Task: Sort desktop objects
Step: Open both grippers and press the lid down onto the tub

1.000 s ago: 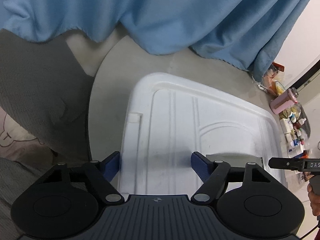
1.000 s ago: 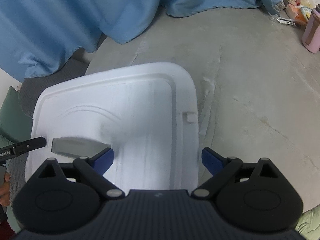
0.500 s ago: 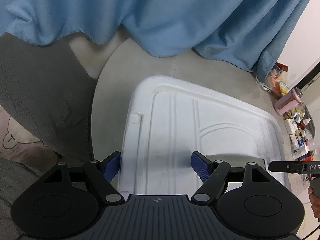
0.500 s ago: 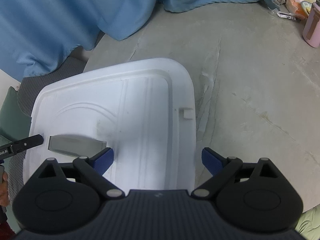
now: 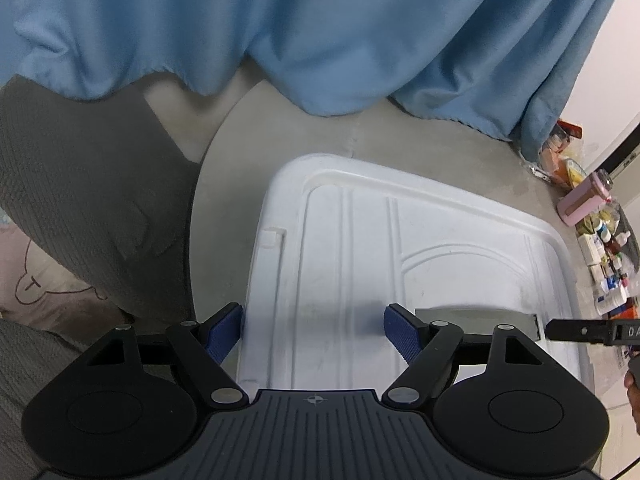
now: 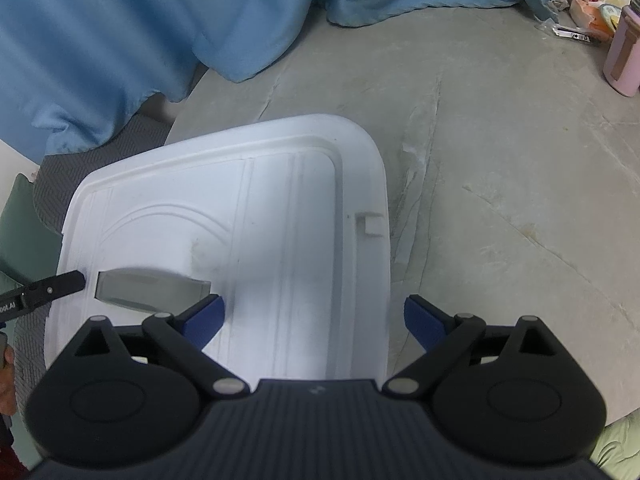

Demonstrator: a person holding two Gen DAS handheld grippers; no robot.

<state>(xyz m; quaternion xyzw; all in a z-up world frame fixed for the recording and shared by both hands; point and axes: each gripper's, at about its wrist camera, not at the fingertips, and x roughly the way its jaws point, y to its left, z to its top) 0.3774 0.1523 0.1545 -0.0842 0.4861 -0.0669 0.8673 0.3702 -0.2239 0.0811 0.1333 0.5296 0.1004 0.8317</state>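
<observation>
White lid (image 5: 360, 264) flat on grey counter (image 6: 500, 168), left tool (image 5: 312, 330) straddling its left edge, jaws opening, nothing clamped, right tool (image 6: 312, 318) released astride its right edge, blue curtain (image 5: 320, 32) behind, pink bottle (image 6: 622, 64) well apart.

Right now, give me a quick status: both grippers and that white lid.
Left gripper jaws opening, straddling the white lid's left edge. Right gripper open, straddling its right edge. Lid lies on the grey table. Nothing in the way.
</observation>
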